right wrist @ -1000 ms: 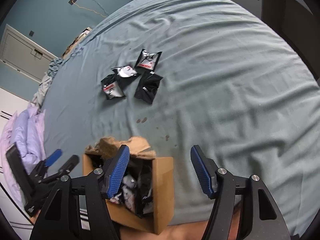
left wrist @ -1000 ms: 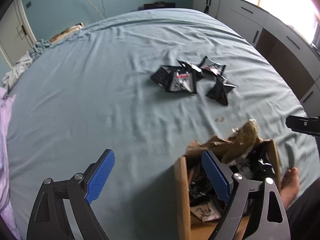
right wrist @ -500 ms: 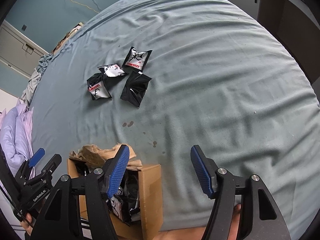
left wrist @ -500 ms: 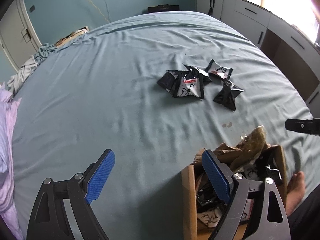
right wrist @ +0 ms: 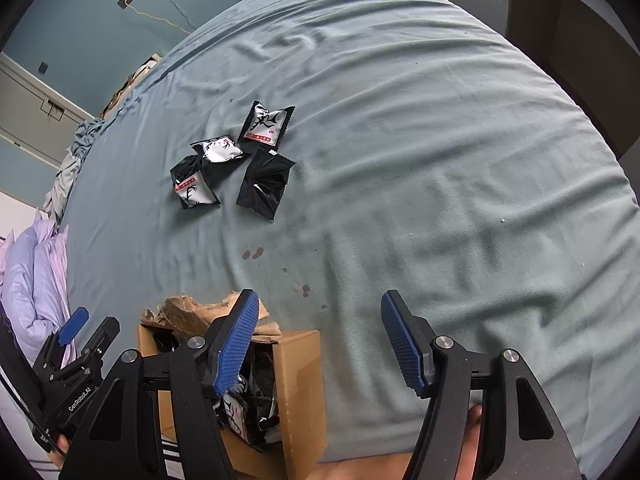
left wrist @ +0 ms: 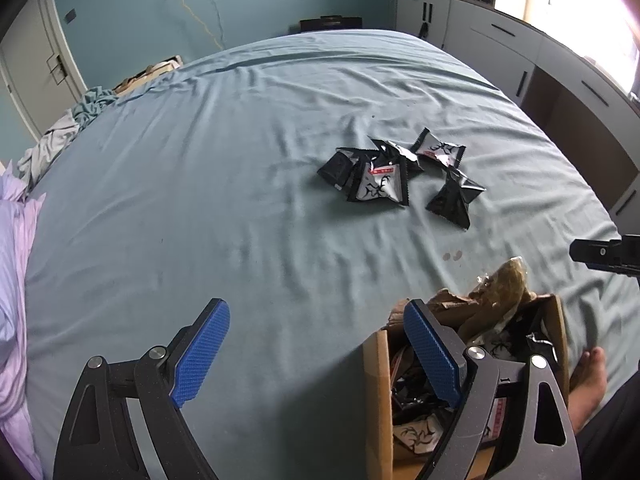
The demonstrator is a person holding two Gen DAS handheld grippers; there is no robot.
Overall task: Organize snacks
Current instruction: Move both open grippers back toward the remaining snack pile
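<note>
Several black-and-white snack packets [left wrist: 380, 184] lie in a loose cluster on the blue-grey bed sheet [left wrist: 200, 200]; the same cluster shows in the right wrist view [right wrist: 232, 164]. An open cardboard box [left wrist: 380, 400] with more packets and crumpled brown paper stands at the bed's near edge, also in the right wrist view [right wrist: 300, 380]. My left gripper [left wrist: 316, 344] is open and empty, left of the box. My right gripper [right wrist: 316, 340] is open and empty, above the box's right side. Both are well short of the cluster.
Purple pillows [right wrist: 36, 272] lie at the left. White cabinets [left wrist: 520, 56] line the right wall. A bare foot [left wrist: 592, 380] shows beside the box. Small dark stains [right wrist: 252, 254] mark the sheet between the box and the packets.
Both grippers have risen and drawn back a little, so the box sits lower in both views and the packet cluster looks farther off. Both stay open and empty.
</note>
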